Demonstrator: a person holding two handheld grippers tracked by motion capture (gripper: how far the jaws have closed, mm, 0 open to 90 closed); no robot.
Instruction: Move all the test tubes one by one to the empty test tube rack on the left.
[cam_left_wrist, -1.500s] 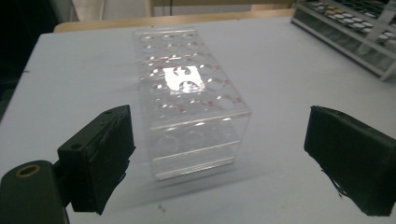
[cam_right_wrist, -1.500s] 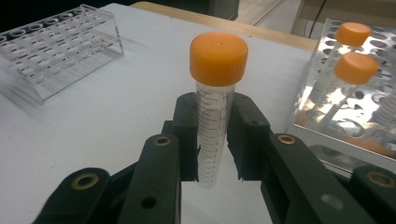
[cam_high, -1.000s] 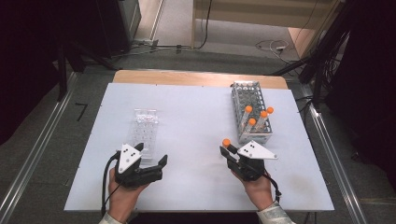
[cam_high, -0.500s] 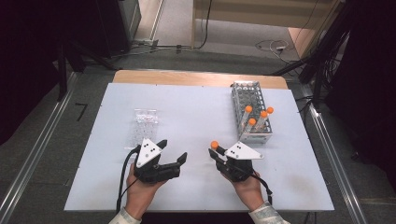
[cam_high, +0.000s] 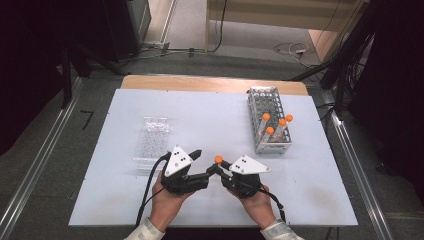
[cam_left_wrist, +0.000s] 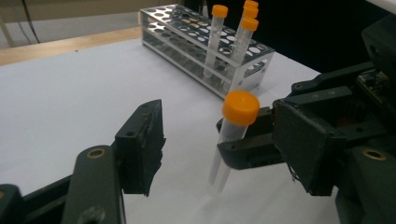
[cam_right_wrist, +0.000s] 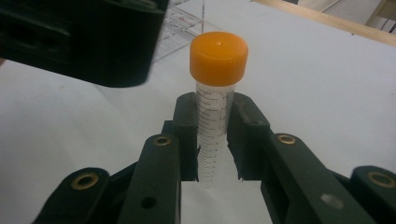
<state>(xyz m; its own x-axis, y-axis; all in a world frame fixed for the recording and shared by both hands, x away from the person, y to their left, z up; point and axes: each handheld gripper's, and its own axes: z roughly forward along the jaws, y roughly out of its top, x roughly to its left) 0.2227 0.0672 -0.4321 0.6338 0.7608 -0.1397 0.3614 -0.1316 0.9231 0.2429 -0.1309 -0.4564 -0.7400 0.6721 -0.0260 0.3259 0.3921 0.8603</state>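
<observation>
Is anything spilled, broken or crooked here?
Nothing stands out. The right gripper holds one capped tube upright, three more stand in the metal rack, and the clear rack sits flat on the table.

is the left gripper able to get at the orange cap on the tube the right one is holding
Probably yes. The right gripper clamps the tube below its orange cap, leaving the cap bare. The left gripper, whose jaws have just been closing, has a jaw on either side of it, with nothing between.

Lab: test-tube racks (cam_high: 268, 118) on white bench (cam_high: 210, 115), cabling.
</observation>
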